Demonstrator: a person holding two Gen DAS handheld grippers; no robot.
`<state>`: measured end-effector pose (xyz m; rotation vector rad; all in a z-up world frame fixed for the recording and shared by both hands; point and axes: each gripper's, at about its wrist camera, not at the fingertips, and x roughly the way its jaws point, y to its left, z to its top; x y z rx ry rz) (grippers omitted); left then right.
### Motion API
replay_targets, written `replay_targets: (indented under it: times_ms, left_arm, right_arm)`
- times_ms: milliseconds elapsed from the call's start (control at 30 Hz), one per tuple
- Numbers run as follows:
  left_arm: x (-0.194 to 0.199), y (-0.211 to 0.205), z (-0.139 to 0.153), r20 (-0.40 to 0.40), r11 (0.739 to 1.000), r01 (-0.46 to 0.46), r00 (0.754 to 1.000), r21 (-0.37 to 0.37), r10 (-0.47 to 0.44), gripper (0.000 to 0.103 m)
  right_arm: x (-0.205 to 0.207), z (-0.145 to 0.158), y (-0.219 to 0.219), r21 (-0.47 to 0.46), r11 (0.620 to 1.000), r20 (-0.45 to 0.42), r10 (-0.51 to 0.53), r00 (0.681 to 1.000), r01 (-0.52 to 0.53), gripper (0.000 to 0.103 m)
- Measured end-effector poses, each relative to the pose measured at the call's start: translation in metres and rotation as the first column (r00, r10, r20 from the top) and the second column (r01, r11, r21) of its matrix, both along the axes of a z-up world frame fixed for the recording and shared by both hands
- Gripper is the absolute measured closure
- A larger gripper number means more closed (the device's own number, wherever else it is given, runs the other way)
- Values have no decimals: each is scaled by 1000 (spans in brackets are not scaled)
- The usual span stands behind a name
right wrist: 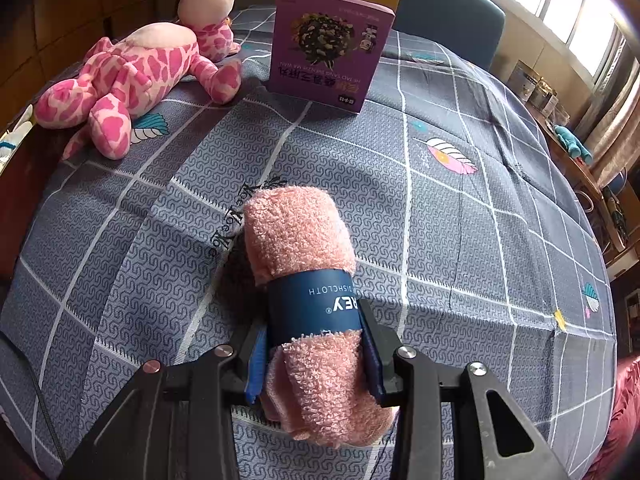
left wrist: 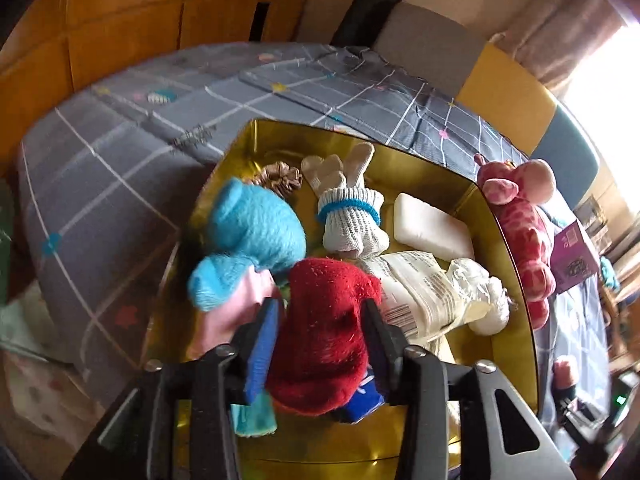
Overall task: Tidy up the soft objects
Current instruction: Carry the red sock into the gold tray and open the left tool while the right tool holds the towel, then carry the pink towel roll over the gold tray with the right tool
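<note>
Right now both tools are clenched on soft goods. The left gripper [left wrist: 322,324] squeezes a red knitted item [left wrist: 324,332] over the gold tin [left wrist: 508,240], which fills the centre of the left wrist view and already holds a blue plush [left wrist: 252,232], rolled white socks [left wrist: 352,220], a white foam block [left wrist: 430,226] and a plastic packet [left wrist: 424,296]. The right gripper [right wrist: 316,346] grasps a rolled pink dishcloth [right wrist: 308,280] at its lower end, low in the centre of the right wrist frame, over the grey checked bedspread [right wrist: 460,240].

As for risks, the tin looks crowded, so the red piece may land on top of the pile and slide over the rim. The dishcloth is held near one end, with its blue paper band [right wrist: 308,304] just beyond the pads; I judge the free end could sag, or the roll could slip out of its band and unwind.

The roll's long axis runs along the fingers, pointing away from the camera toward the purple box [right wrist: 328,44] at upper centre. A pink giraffe [right wrist: 132,68] lies at upper left.
</note>
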<state>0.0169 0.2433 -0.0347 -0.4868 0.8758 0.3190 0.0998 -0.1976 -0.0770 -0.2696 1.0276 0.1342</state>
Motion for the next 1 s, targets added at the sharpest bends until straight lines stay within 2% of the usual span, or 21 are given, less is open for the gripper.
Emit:
replay_targets:
  times_ms: [133, 267, 433, 633, 867, 1000]
  left_arm:
    - [-10, -13, 11, 20, 993, 25, 999, 117, -28, 56]
    - [-19, -21, 20, 40, 983, 35, 998, 182, -43, 52]
    - [-29, -35, 36, 77, 976, 65, 994, 207, -82, 48]
    - [-37, -49, 51, 102, 968, 98, 987, 232, -125, 47]
    - [-48, -54, 58, 118, 963, 94, 985, 252, -127, 43]
    - [-54, -51, 56, 112, 965, 89, 987, 248, -120, 43]
  right_arm:
    - [-2, 0, 2, -7, 1000, 3, 2, 1000, -2, 64]
    - [-3, 1, 3, -18, 1000, 9, 1, 1000, -1, 64]
    - [-6, 2, 4, -25, 999, 21, -27, 999, 28, 65]
    - [-9, 3, 5, -23, 996, 28, -88, 996, 89, 66]
    - [-7, 6, 3, 30, 988, 0, -150, 989, 150, 67]
    - [-10, 6, 8, 25, 988, 0, -151, 989, 151, 67]
